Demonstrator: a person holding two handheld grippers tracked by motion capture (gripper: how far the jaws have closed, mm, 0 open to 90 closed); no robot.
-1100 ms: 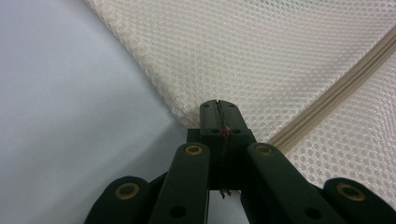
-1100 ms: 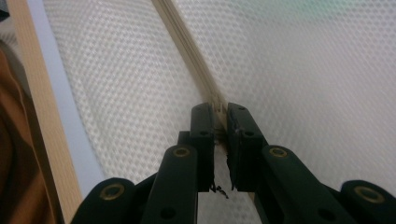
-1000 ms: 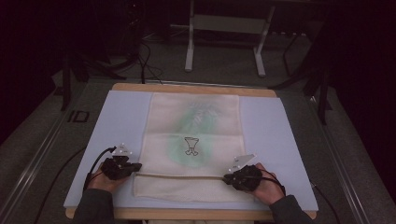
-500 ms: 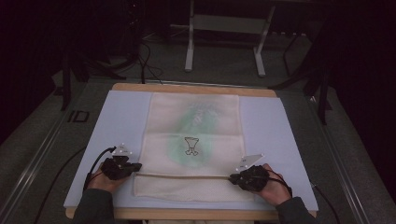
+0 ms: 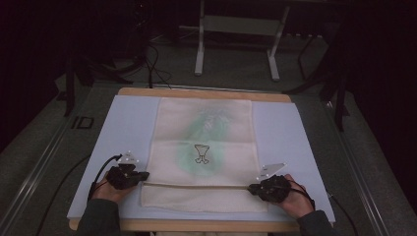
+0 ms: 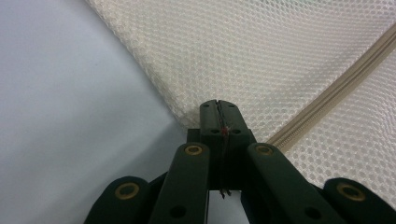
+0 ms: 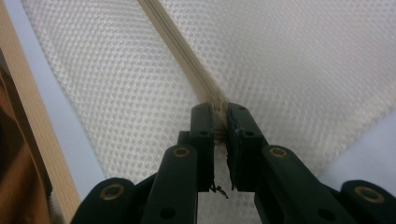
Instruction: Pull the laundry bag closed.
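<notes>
Hiding zip end (pinched): right gripper jaws.

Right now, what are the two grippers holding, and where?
Both pinch the cream mesh zip bag: left gripper at its edge, right gripper on the zipper strip's end.

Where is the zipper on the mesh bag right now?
In the high view the zipper runs straight across the near part of the mesh bag, from the left gripper at its left end to the right gripper at its right end.
</notes>
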